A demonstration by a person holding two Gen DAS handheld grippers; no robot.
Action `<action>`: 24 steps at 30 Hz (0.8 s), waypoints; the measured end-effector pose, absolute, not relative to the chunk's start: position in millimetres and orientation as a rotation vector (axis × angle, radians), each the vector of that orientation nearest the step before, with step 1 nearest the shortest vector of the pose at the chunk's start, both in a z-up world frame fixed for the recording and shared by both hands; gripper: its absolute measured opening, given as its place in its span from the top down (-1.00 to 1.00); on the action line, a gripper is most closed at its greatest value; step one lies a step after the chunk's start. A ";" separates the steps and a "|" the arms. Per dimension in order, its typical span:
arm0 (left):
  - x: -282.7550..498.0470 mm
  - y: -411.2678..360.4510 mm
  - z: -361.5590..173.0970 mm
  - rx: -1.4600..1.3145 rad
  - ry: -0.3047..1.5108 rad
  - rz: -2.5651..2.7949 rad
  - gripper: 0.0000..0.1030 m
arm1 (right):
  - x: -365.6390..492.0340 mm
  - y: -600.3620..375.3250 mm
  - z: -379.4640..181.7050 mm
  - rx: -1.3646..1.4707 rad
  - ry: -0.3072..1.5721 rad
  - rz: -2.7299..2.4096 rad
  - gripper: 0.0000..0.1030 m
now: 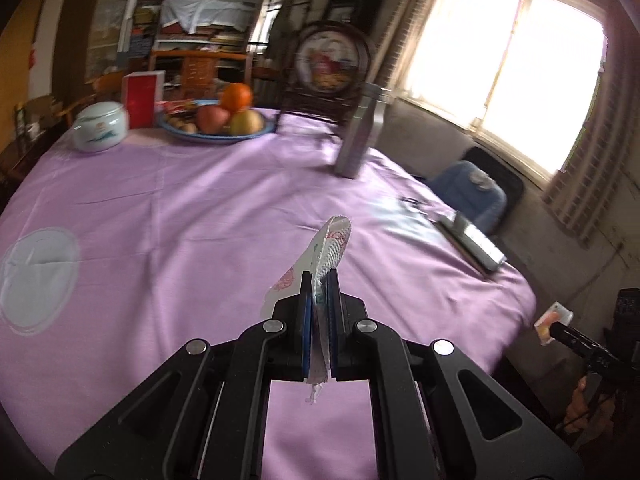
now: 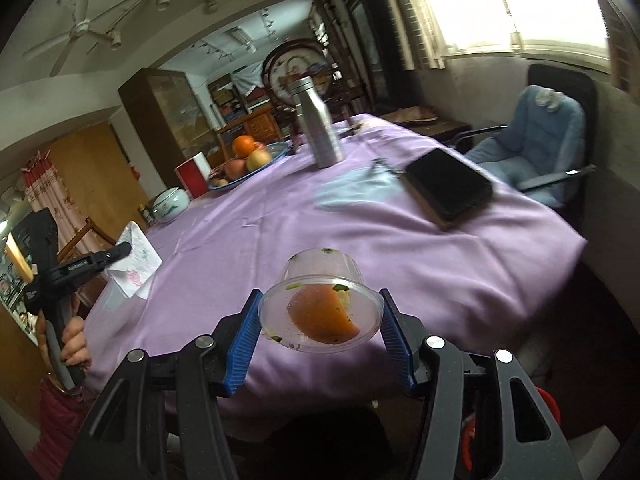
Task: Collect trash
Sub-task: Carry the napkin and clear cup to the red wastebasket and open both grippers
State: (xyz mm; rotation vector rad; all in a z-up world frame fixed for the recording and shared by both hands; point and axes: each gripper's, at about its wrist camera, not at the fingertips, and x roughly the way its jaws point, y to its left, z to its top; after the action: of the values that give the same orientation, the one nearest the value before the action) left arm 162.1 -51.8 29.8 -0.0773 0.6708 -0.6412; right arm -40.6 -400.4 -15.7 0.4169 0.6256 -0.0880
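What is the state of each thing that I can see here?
left gripper: shut on the paper napkin
right gripper: holding the plastic cup, dirty, with orange residue
steel bottle: upright, capped
black book: closed, lying flat

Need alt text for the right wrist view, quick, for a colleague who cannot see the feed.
The right claw holds a clear plastic cup with an orange food scrap inside, above the near edge of a purple-clothed table. At left, the left claw pinches a printed paper napkin. Farther back stand a steel bottle, a fruit bowl and a black book.
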 end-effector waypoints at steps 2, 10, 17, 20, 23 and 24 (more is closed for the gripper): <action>148.8 -71.9 33.5 -0.058 0.672 -0.682 0.85 | -56.4 -410.9 -17.8 0.431 0.621 -0.108 -0.10; 88.1 -170.5 29.1 0.055 0.694 -0.862 0.85 | -134.1 -461.6 -41.3 0.493 0.612 -0.232 -0.10; 34.1 -273.2 -1.8 0.173 0.764 -1.047 0.85 | -185.8 -503.0 -81.6 0.574 0.632 -0.346 -0.10; 17.5 -316.2 -22.5 0.214 0.814 -1.121 0.85 | -204.3 -523.4 -98.2 0.615 0.633 -0.389 -0.10; 5.0 -355.8 -46.1 0.253 0.869 -1.178 0.85 | -216.0 -538.8 -112.5 0.654 0.632 -0.414 -0.10; 1.0 -370.1 -56.6 0.269 0.891 -1.197 0.85 | -220.6 -542.2 -116.3 0.663 0.633 -0.418 -0.10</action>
State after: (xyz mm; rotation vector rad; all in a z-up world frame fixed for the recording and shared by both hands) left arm 1.0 -370.1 -56.6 0.2691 0.8914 -1.1966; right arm -220.6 -542.2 -116.3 0.6631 0.6328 -0.4183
